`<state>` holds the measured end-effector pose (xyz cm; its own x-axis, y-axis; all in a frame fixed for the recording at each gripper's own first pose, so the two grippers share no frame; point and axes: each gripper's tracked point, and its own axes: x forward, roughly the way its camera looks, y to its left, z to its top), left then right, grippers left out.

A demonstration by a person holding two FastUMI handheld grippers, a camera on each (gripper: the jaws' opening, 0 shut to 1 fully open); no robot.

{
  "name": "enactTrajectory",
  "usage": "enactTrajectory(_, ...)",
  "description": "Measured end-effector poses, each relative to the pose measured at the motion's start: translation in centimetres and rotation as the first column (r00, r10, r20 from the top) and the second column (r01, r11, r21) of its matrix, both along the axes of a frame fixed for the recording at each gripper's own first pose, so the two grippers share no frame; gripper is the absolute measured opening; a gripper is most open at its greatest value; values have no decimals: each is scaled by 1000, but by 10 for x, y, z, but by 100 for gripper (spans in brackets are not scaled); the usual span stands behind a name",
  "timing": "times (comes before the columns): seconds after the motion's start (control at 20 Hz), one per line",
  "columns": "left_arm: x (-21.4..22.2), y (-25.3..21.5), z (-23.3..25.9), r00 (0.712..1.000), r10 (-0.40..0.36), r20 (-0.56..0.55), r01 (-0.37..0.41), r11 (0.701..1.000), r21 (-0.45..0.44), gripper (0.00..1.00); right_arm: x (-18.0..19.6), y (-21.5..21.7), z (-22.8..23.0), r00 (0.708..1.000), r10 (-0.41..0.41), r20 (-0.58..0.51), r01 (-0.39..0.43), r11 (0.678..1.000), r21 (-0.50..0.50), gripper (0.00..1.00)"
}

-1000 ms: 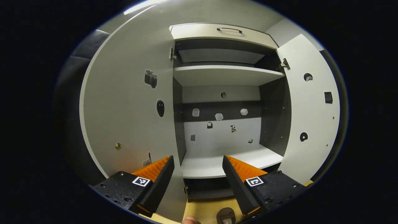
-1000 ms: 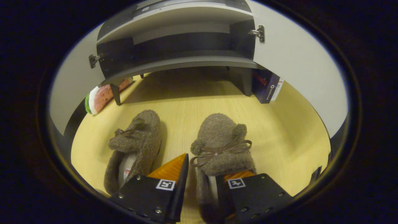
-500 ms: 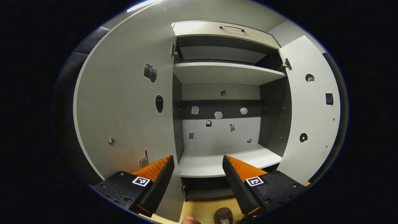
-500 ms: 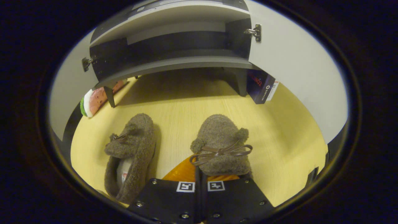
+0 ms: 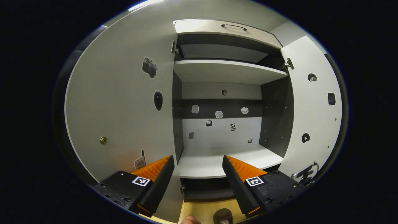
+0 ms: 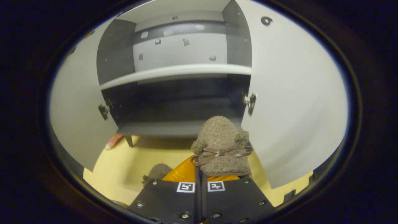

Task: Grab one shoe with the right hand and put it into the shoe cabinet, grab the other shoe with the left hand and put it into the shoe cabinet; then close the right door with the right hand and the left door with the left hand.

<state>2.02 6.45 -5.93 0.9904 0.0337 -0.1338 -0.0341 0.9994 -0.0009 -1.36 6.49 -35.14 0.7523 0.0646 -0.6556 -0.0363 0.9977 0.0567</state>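
Note:
My right gripper (image 6: pixel 199 173) is shut on a brown fuzzy shoe (image 6: pixel 222 146) with a bow, held off the floor, toe pointing at the shoe cabinet's dark lower compartment (image 6: pixel 174 102). The other brown shoe (image 6: pixel 158 172) lies on the yellow floor below, partly hidden by the gripper; its edge (image 5: pixel 222 216) also shows in the left gripper view. The left gripper (image 5: pixel 196 168) is open with nothing between its fingers, facing the cabinet's white middle shelf (image 5: pixel 214 163). Both cabinet doors stand open: the left door (image 5: pixel 124 109) and the right door (image 5: pixel 314 118).
An upper shelf (image 5: pixel 227 73) and a drawer with a handle (image 5: pixel 233 27) sit above. The cabinet stands on short legs (image 6: pixel 129 140); a pink-red object (image 6: pixel 113 141) lies beside one. A fingertip (image 5: pixel 189 220) shows at the bottom. A dark looped shape (image 5: pixel 306 173) shows by the right door's lower edge.
The right gripper closed on the shoe with the bow and lifted it off the floor up toward the cabinet. The left gripper stayed open and barely shifted.

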Motion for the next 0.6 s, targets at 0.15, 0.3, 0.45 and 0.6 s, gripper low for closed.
enactTrajectory(0.15,4,1,-3,1000,-4,-6,4,1000,-5,95,49,11,65,993,10,117,-12,1000,15,1)
enactTrajectory(0.3,7,1,-4,1000,-6,-6,6,1000,-7,94,103,24,114,979,49,197,-52,999,12,1)
enactTrajectory(0.45,11,1,-4,1000,-10,-2,10,1000,-7,94,163,29,143,963,70,261,-67,998,-21,1)
enactTrajectory(0.6,14,2,-3,1000,-8,2,8,1000,-4,94,212,29,151,958,78,276,-71,997,-37,1)
